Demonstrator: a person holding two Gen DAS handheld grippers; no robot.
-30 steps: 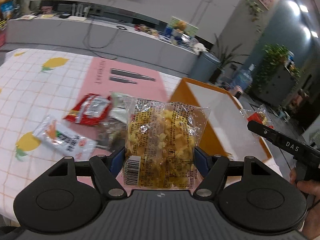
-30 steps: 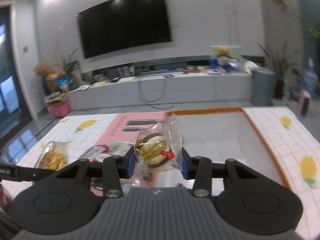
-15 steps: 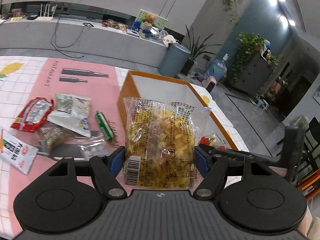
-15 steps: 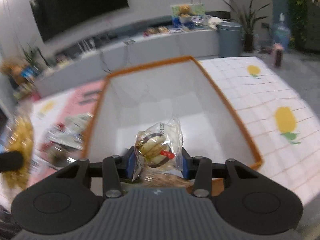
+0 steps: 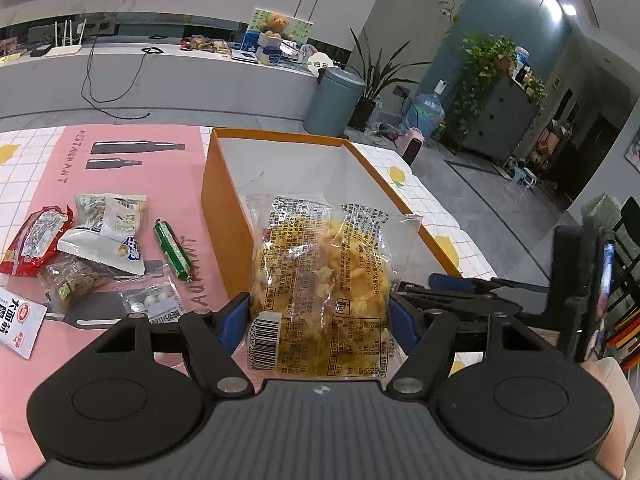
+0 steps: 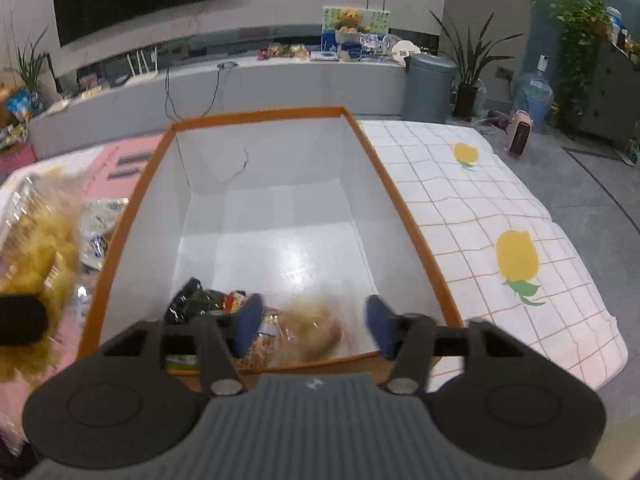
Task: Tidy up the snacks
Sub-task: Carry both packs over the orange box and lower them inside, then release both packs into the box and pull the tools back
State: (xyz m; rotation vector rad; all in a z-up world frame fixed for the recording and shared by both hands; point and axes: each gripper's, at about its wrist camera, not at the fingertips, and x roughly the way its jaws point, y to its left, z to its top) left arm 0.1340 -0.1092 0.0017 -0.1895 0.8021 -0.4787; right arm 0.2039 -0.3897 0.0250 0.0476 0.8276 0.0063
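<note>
Orange card edges a white-lined box that sits on a table under a checked cloth printed with yellow fruit. The right gripper hangs over the near end of the box with its blue pads apart and nothing pinched between them; the jaws are opening. Below that gap a blurred clear packet with something tan inside lies loose at the near wall of the box floor, next to a dark shiny wrapper and a red-and-yellow packet.

The left gripper is clamped on a clear bag of yellow snack pieces, its blue pads pressing both sides of the bag near the barcode. The bag stands upright in the grip, in front of the box's near left corner, not yet inside it. From the right wrist view the same bag shows as a yellow blur at the left edge, outside the box wall.

To the left of the box, on a pink mat with bottle silhouettes, the remaining snacks lie scattered: a red packet, a white pouch with a blue logo, a green stick-shaped wrapper, a clear packet of small white balls, a brownish clear packet and a white sachet with red print.
</note>
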